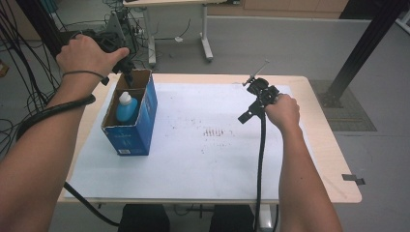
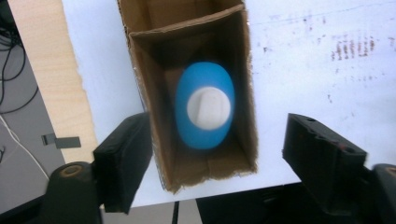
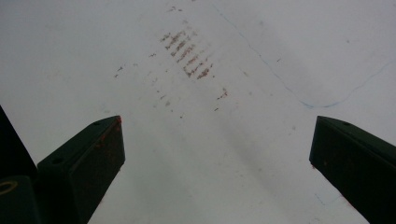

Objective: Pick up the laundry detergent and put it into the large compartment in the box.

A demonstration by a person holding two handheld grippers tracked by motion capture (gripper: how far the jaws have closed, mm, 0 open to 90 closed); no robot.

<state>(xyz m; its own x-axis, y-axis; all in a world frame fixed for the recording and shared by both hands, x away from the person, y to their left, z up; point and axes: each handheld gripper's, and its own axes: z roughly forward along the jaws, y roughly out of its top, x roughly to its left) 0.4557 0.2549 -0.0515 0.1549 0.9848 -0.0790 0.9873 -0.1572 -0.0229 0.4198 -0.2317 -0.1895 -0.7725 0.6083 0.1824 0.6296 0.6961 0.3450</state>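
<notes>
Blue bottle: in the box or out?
In. The blue bottle stands upright inside the open cardboard box, white cap up, nothing gripping it.

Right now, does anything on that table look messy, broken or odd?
Mostly tidy. The white mat has reddish-brown smudges near its middle, like old stains. The blue box has rough, torn top edges. The blue bottle stands upright inside it, with nothing spilled.

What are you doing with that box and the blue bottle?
A person holds a gripper in each hand at a table. The left gripper hangs right above an open cardboard box, its jaws apart with nothing between them. A blue bottle with a white cap stands upright inside the box. The right gripper is open too, over the bare white sheet with reddish smudges.
</notes>
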